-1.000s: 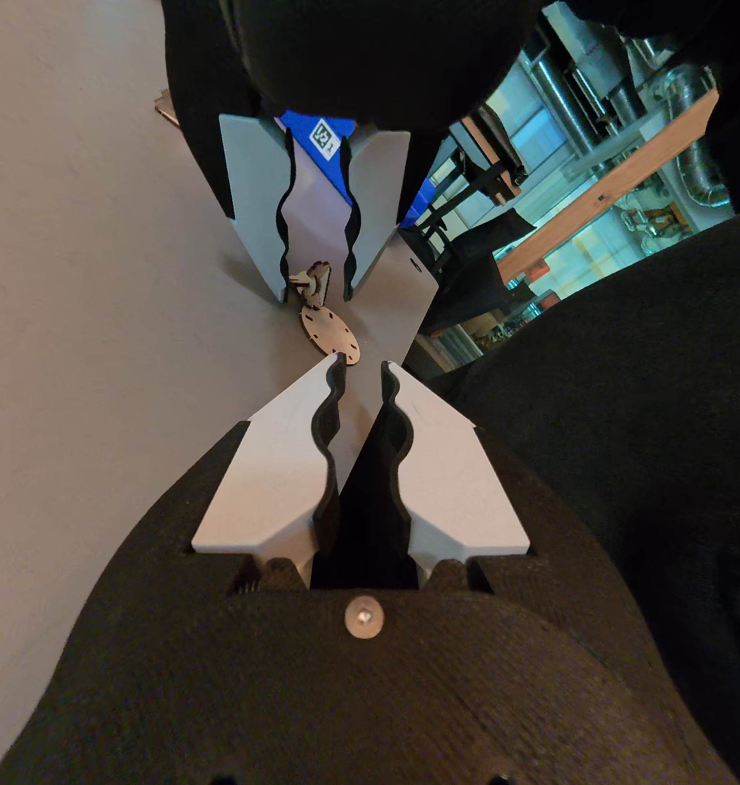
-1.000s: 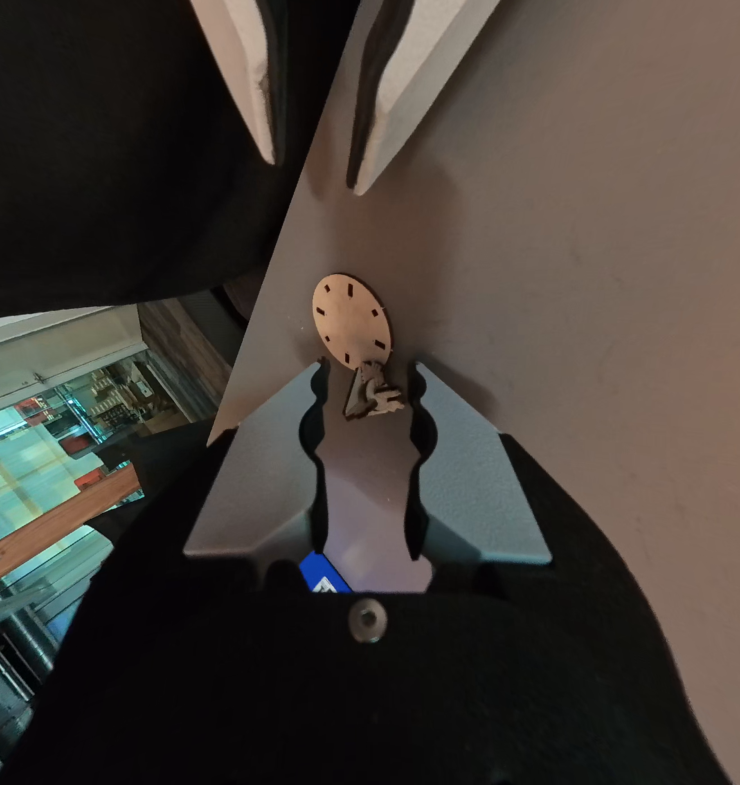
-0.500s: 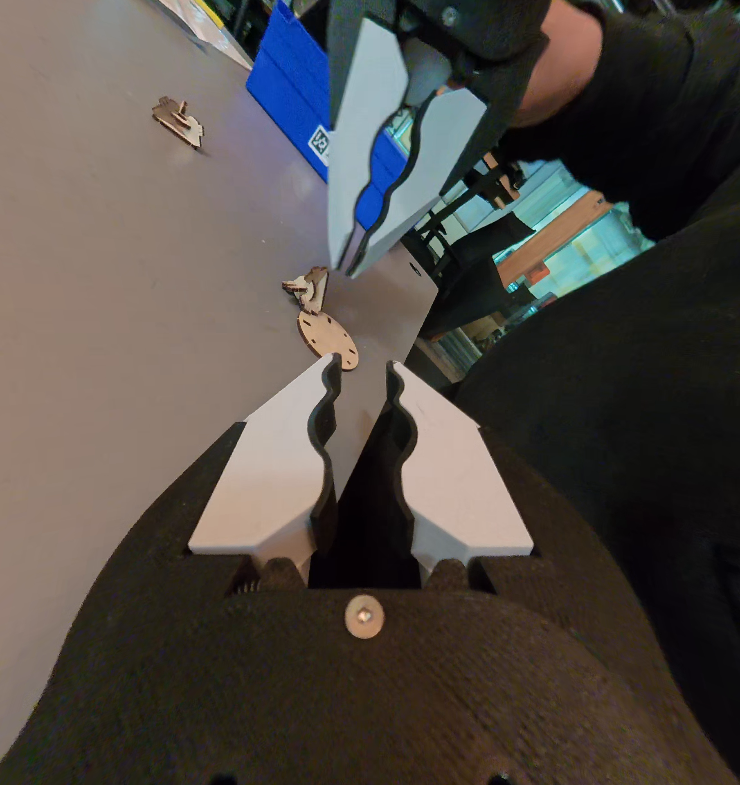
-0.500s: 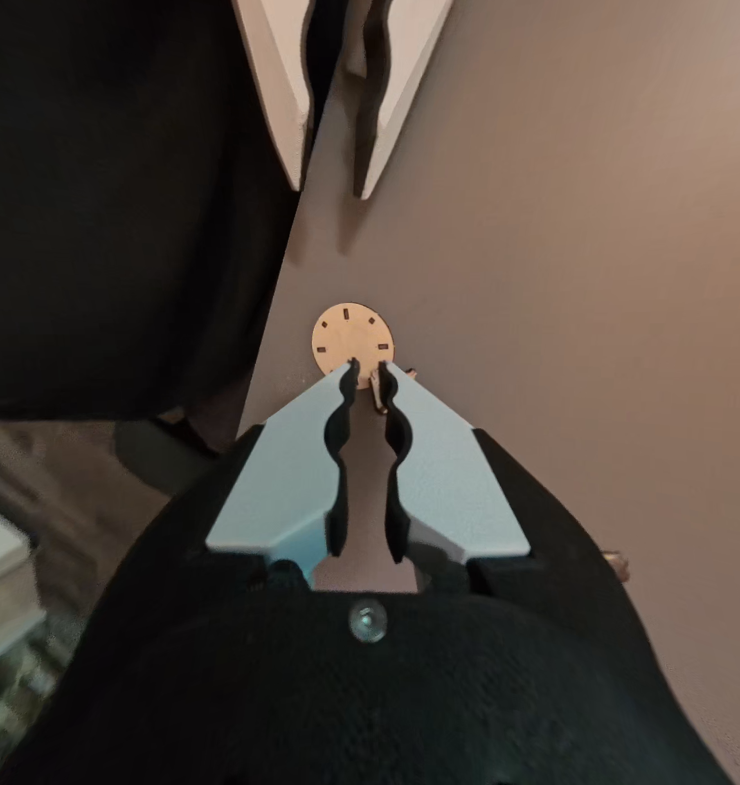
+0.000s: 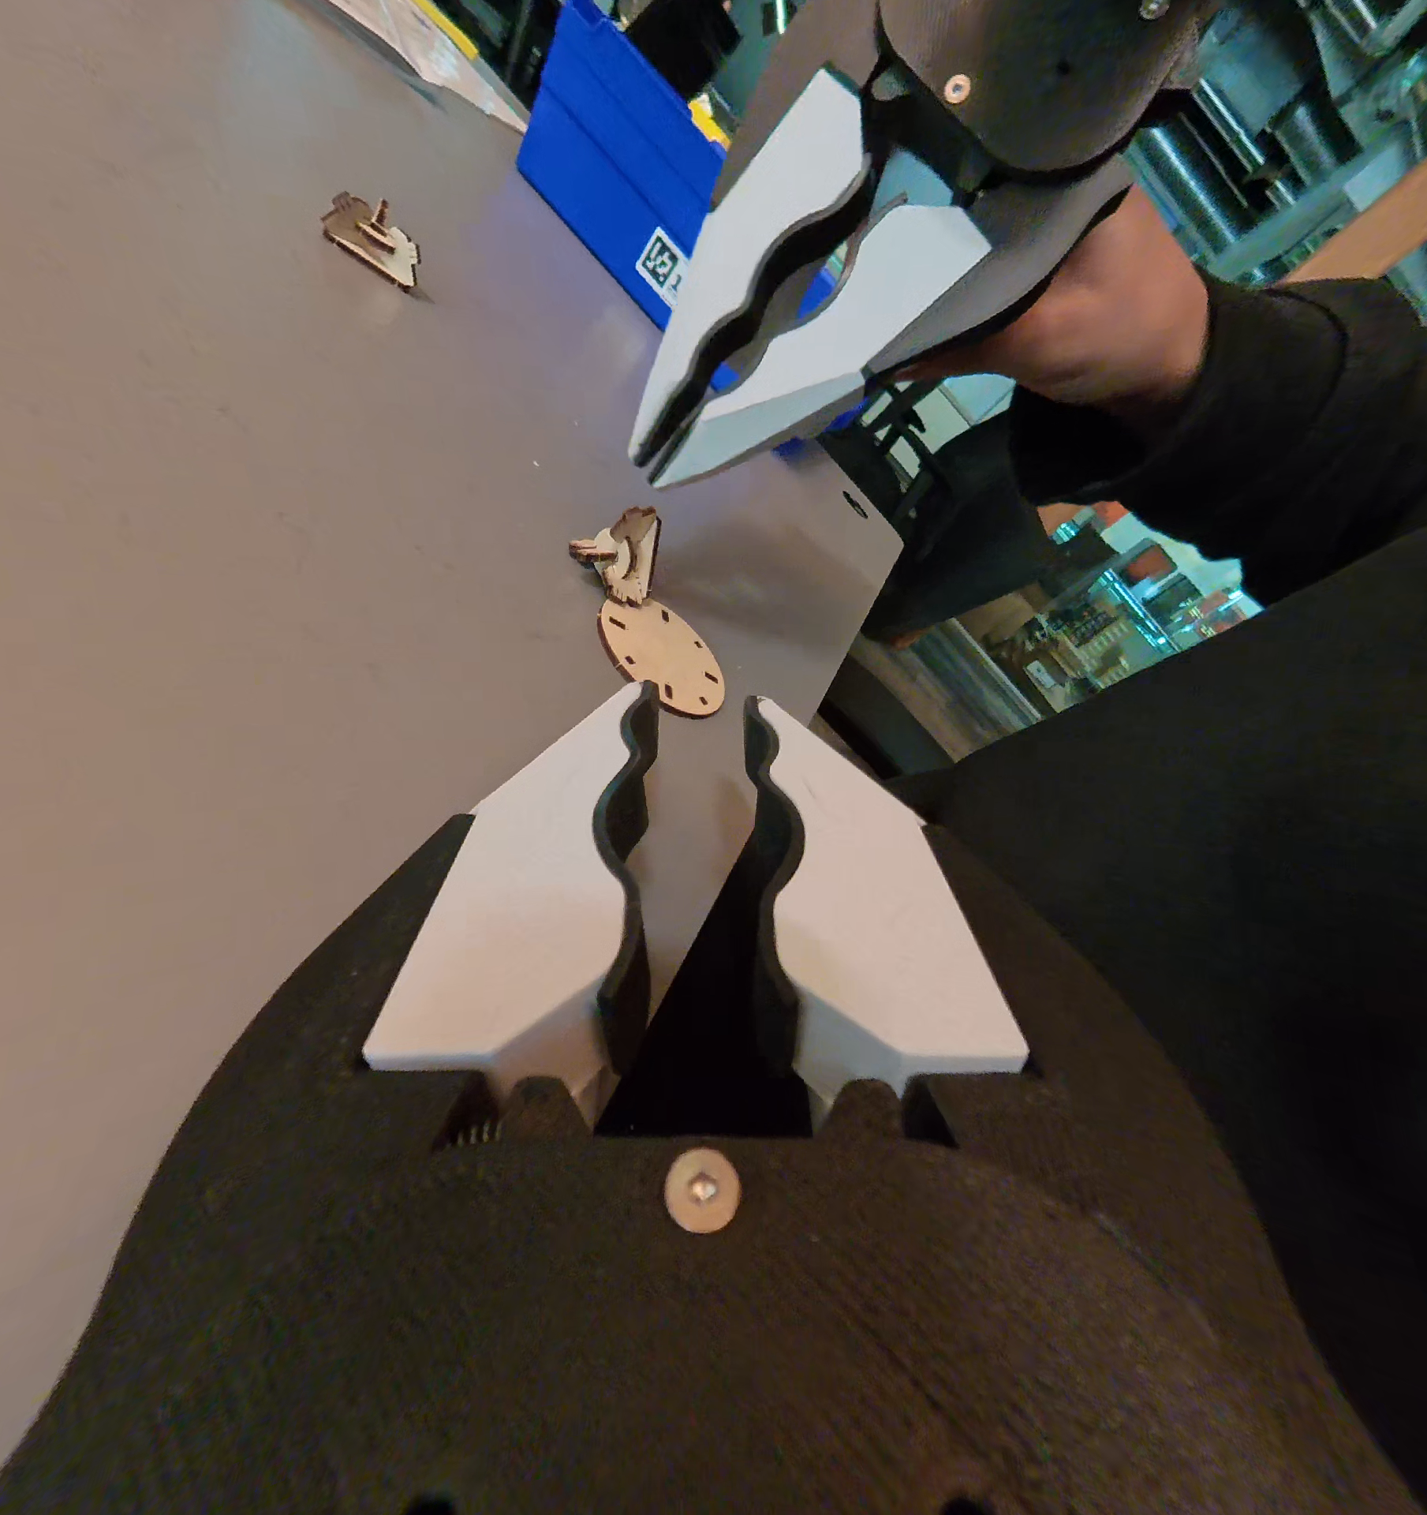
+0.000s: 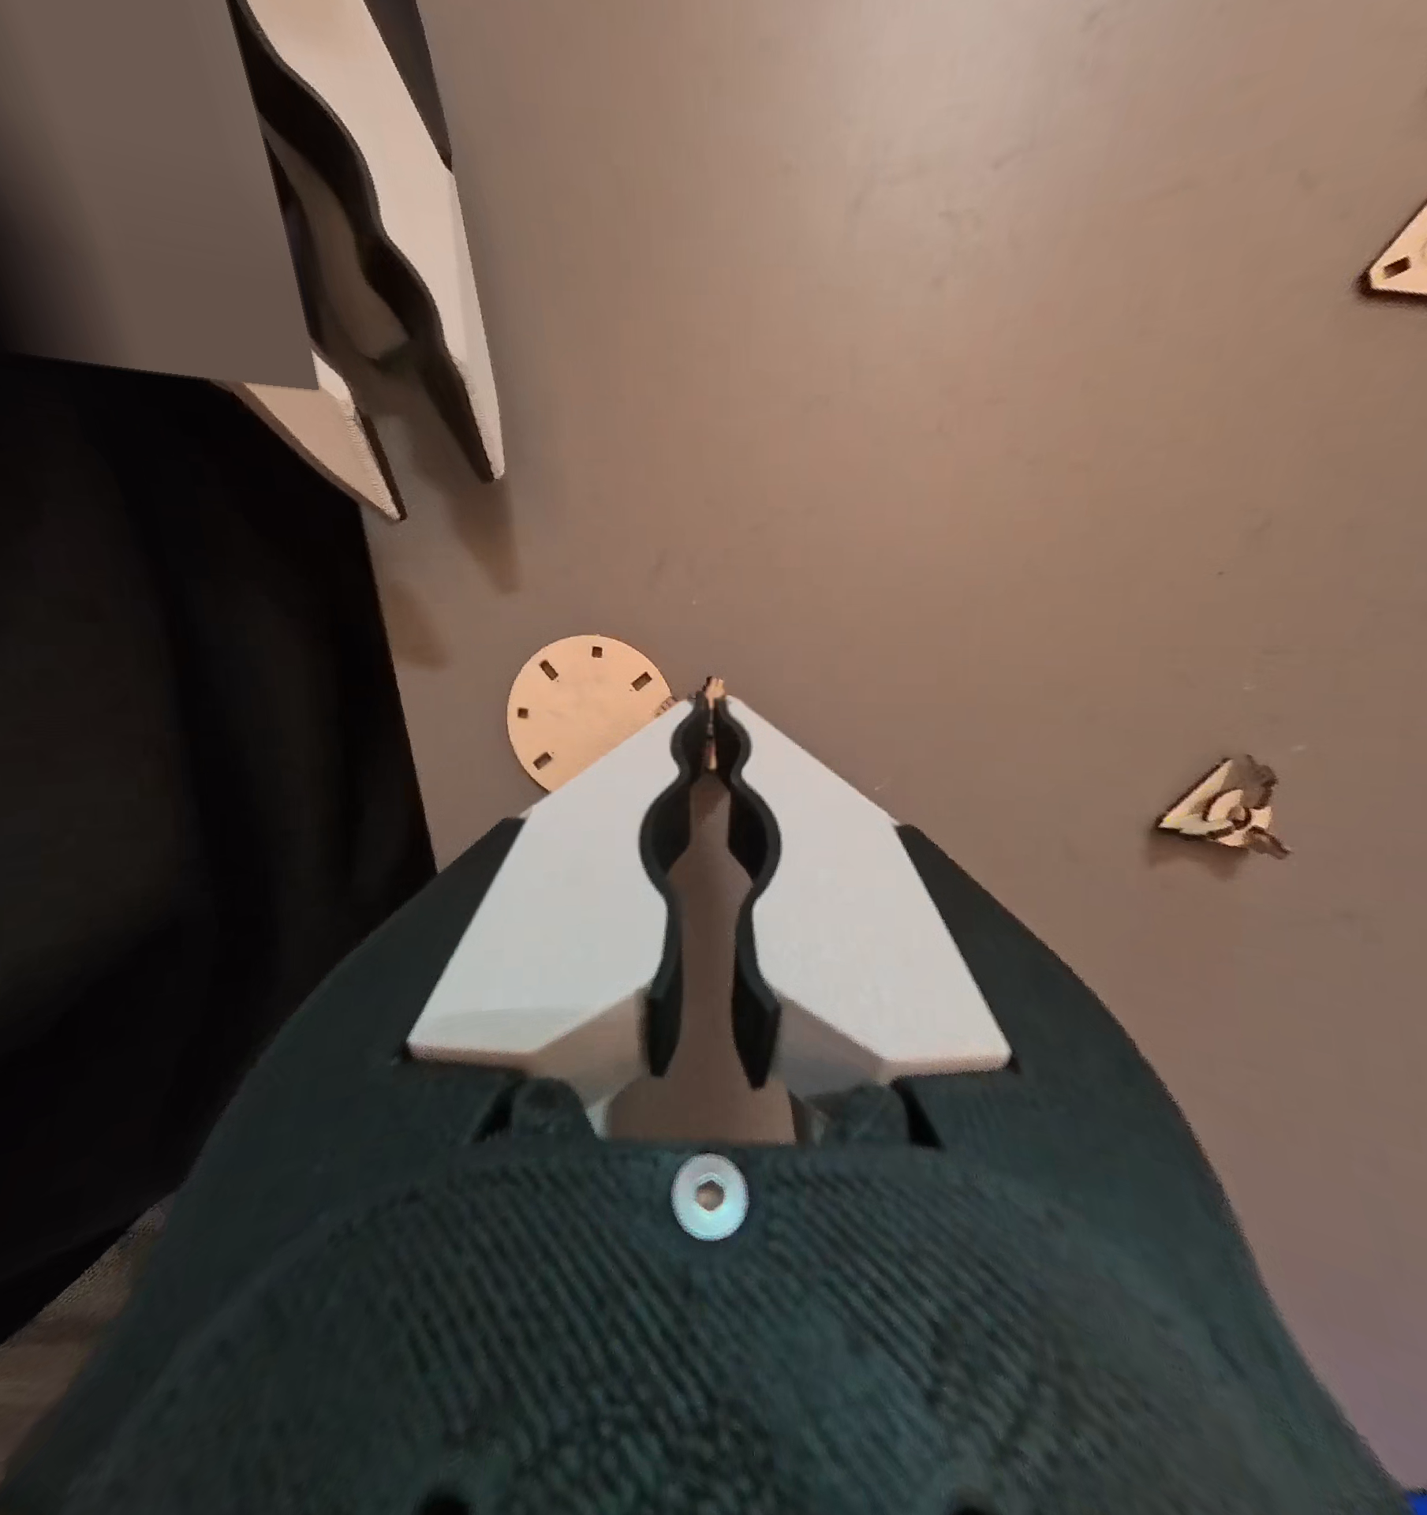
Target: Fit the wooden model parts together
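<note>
Small wooden piece (image 5: 621,557), a few flat laser-cut bits slotted together, stands on edge on the grey table (image 5: 202,574). It sits right at the far rim of a round wooden disc (image 5: 661,660) w/ short slots around its edge; the two look to be touching or nearly so. The disc lies flat, close to the table's corner.

R gripper (image 5: 651,459) hangs above and just beyond the small piece, tips angled down at it. Its jaws are closed tip to tip, and nothing shows between them in the left wrist view. In its own view a thin sliver of wood lines up w/ the slit at the tips. That looks like the piece on the table seen past them, not something gripped. A person's hand (image 5: 1103,328) in a black sleeve (image 5: 1267,426) carries it.

L gripper (image 5: 697,705) is low at the disc's near edge, jaws a little apart w/ only bare table between them. One fingertip overlaps the disc's rim in view; can't tell if it touches.

Further out, three more wooden bits lie well apart on the table: a slotted assembly (image 5: 370,242), a triangular plate (image 6: 1423,254) and a triangular assembly (image 6: 1222,807). A blue bin (image 5: 611,156) stands at the far edge.
</note>
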### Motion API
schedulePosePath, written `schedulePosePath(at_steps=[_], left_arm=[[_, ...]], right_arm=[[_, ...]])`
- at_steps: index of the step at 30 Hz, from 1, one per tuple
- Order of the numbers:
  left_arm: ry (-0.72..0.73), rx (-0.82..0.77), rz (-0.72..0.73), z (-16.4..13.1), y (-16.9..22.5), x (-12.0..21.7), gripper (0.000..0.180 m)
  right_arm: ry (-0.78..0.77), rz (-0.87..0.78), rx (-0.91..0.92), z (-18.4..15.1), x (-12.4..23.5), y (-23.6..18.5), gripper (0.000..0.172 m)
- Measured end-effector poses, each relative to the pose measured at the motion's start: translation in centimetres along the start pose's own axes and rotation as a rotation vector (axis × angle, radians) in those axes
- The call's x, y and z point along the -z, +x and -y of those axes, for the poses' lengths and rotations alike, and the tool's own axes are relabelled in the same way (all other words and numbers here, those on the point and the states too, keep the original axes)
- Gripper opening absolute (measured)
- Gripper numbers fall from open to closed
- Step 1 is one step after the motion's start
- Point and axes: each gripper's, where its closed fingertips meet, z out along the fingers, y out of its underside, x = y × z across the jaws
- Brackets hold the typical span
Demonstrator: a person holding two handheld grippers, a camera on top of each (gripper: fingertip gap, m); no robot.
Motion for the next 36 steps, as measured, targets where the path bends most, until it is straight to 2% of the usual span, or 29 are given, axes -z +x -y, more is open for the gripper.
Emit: schedulePosePath(at_steps=[4,9,15,20,22,24,29,36], left_arm=[[0.004,-0.002,0.000,0.1,0.0,0.0,0.019],[0.005,-0.003,-0.003,0.0,0.0,0.0,0.019],[0.009,0.003,-0.012,0.1,0.1,0.1,0.019],[0.015,0.005,-0.014,0.2,0.1,0.2,0.019],[0.026,0.008,-0.020,0.4,0.1,0.2,0.020],[0.043,0.012,-0.066,0.6,0.7,0.3,0.021],[0.141,0.064,-0.311,2.0,4.4,0.8,0.021],[0.244,0.072,-0.529,3.6,7.1,2.9,0.010]], right_arm=[[-0.037,0.022,-0.029,-0.6,-0.7,0.0,0.014],[-0.095,0.037,-0.039,-1.8,-1.5,-0.1,0.019],[-0.094,0.071,-0.059,-2.0,-1.6,-0.5,0.004],[0.074,0.159,-0.010,0.9,-0.2,-2.7,0.001],[0.181,0.233,0.044,2.6,0.6,-4.7,0.001],[0.302,0.358,0.022,4.2,1.7,-6.8,0.001],[0.591,0.832,-0.307,7.6,5.8,-9.5,0.001],[0.724,1.091,-0.524,7.7,6.6,-9.6,0.001]])
